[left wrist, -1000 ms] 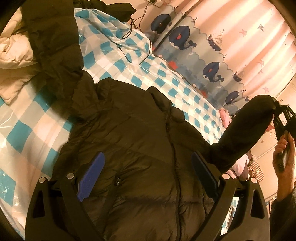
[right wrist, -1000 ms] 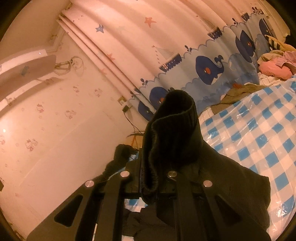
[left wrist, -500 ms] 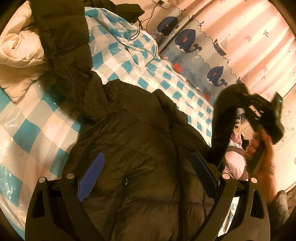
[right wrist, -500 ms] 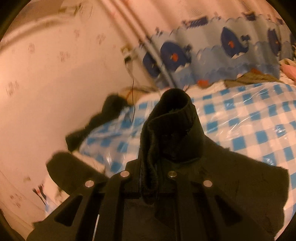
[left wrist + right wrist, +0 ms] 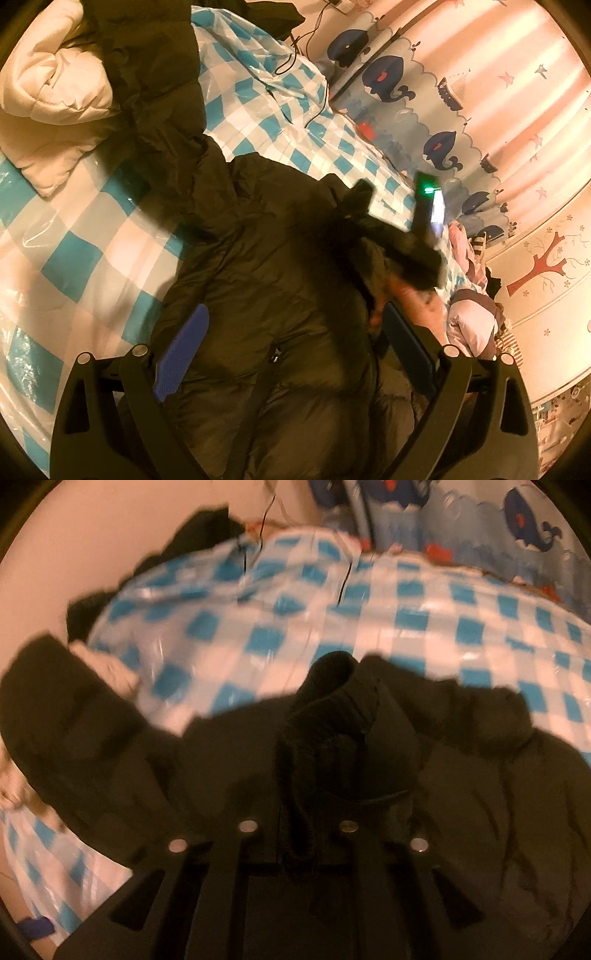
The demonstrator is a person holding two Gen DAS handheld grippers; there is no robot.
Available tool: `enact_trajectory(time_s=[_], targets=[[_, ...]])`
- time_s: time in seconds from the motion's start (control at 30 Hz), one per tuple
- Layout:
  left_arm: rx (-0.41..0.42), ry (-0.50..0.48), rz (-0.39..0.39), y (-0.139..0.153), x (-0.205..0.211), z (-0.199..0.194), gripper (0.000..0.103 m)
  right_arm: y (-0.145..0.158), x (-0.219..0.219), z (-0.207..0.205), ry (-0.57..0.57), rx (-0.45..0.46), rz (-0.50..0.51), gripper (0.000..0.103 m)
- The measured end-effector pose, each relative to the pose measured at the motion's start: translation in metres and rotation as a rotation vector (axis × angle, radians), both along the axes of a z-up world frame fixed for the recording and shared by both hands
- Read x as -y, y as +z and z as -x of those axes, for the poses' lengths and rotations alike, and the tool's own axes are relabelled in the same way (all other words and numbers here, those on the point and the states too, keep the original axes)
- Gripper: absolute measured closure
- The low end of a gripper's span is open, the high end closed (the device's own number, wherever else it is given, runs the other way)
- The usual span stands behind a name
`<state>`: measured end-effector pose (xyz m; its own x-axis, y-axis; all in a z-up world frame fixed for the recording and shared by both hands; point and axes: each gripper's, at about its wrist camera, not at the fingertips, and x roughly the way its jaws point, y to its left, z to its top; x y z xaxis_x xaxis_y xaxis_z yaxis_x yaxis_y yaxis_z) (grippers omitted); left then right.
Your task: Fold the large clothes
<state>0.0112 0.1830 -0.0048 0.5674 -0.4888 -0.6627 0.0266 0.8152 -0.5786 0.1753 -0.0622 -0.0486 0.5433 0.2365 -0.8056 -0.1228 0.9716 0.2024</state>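
Note:
A dark puffer jacket (image 5: pixel 280 280) lies front up on the blue-and-white checked sheet (image 5: pixel 74 258). My left gripper (image 5: pixel 291 350) hovers open over its lower body, with nothing between the blue pads (image 5: pixel 181 354). My right gripper (image 5: pixel 299 812) has the ribbed sleeve cuff (image 5: pixel 332 701) standing between its fingers, low over the jacket's chest. Its jaws are opening with the cuff still between them. In the left wrist view the right gripper (image 5: pixel 424 218) and the person's hand (image 5: pixel 417 306) are blurred above the jacket's right side, the sleeve (image 5: pixel 373 236) folded inward.
A cream quilted garment (image 5: pixel 55 92) lies at the far left with another dark garment (image 5: pixel 155 66) beside it. Black cables (image 5: pixel 295 62) cross the sheet near the whale-print curtain (image 5: pixel 424 110). Pink clothes (image 5: pixel 472 321) are piled at the right.
My right gripper has swung down and inward with the sleeve, from raised beside the bed to low over the jacket's chest. The left gripper has stayed open over the jacket.

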Motion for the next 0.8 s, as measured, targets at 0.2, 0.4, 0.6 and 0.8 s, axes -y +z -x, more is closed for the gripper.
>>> enact_trajectory(time_s=[0.2, 0.4, 0.6, 0.8], targets=[[-0.015, -0.007, -0.014, -0.004, -0.001, -0.001, 0.012, -0.018, -0.018, 0.007, 0.125, -0.060, -0.120, 0.033], [-0.034, 0.003, -0.019, -0.010, -0.006, -0.001, 0.012, 0.023, 0.042, 0.013, -0.112, 0.143, -0.284, 0.026], [-0.049, -0.003, -0.018, -0.013, -0.004, -0.003, 0.012, -0.012, 0.048, -0.013, -0.143, -0.005, -0.237, 0.023], [-0.053, -0.032, -0.036, -0.015, 0.005, -0.003, 0.012, -0.035, 0.004, -0.002, 0.081, -0.107, -0.180, 0.018]])
